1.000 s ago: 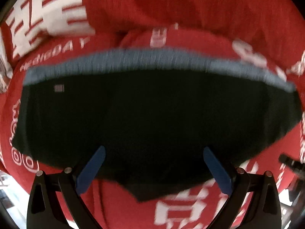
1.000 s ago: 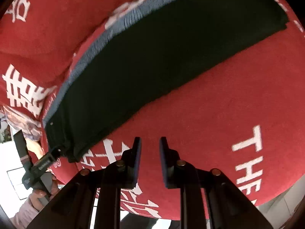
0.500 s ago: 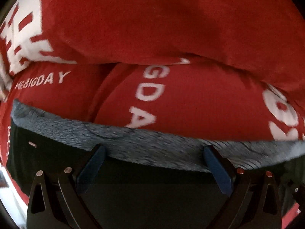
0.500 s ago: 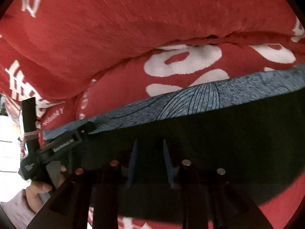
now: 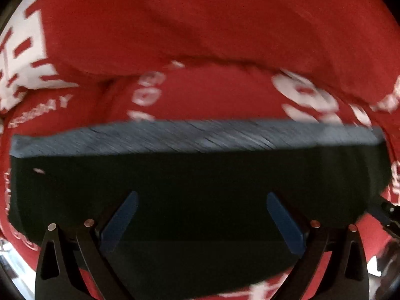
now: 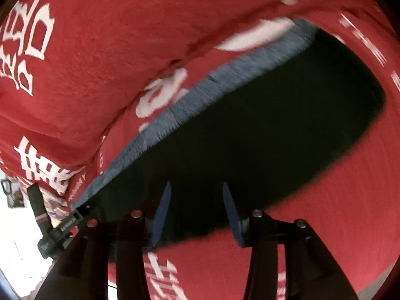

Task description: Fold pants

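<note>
Beneath us spreads a red blanket [image 5: 225, 25] printed with white lettering, bunched into a ridge beyond the garment, and it serves as our folding surface. On it the pants [image 5: 200, 187] lie flat as a dark, compact slab with the grey-blue waistband [image 5: 195, 135] along the far edge, so we judge the fold largely made. Our left gripper [image 5: 202, 215] hovers over the dark cloth with its fingers spread wide, grasping nothing. Our right gripper [image 6: 196, 210] is released too, its gap narrower, poised at the near hem. Only the right view shows the pants' whole outline and the left tool [image 6: 60, 230] at the waistband corner; the left view blurs
</note>
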Motion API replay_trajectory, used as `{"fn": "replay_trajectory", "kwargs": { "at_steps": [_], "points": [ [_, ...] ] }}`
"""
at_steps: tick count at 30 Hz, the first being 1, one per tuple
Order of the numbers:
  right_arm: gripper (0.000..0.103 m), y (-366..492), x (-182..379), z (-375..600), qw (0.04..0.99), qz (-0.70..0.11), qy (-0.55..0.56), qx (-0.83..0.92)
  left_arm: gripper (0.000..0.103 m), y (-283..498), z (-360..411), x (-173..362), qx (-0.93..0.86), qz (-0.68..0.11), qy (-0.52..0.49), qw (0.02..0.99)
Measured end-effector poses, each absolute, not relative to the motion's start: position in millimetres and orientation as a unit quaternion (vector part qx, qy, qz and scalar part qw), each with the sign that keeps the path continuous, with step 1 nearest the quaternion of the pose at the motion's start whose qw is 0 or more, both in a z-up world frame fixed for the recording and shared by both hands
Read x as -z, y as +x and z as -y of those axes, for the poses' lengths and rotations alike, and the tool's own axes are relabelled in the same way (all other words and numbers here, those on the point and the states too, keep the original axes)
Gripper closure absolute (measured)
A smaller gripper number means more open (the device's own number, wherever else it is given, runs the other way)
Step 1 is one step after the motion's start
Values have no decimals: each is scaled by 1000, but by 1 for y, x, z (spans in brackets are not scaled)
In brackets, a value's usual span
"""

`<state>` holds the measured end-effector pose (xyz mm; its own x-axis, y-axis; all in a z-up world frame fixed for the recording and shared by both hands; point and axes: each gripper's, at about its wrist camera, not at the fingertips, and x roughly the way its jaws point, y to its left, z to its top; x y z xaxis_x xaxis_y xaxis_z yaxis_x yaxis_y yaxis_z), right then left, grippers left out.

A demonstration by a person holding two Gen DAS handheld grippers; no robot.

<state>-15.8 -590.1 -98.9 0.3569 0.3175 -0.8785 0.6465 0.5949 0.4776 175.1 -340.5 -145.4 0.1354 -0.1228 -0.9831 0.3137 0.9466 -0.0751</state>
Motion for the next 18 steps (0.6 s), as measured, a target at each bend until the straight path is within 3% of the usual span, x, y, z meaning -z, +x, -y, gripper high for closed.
{"fn": "replay_trajectory", "kwargs": {
  "at_steps": [5,7,18],
  "points": [
    [55,-53,104,610,680,-550,458,159,0,132,379,175,161,-673,85,717],
    [55,-65,104,627,676,-543,466,176,0,118,389,175,154,-644,128,739],
    [55,-101,122,703,647,-455,554,260,0,127,395,178,151,-652,133,731]
  ]
}}
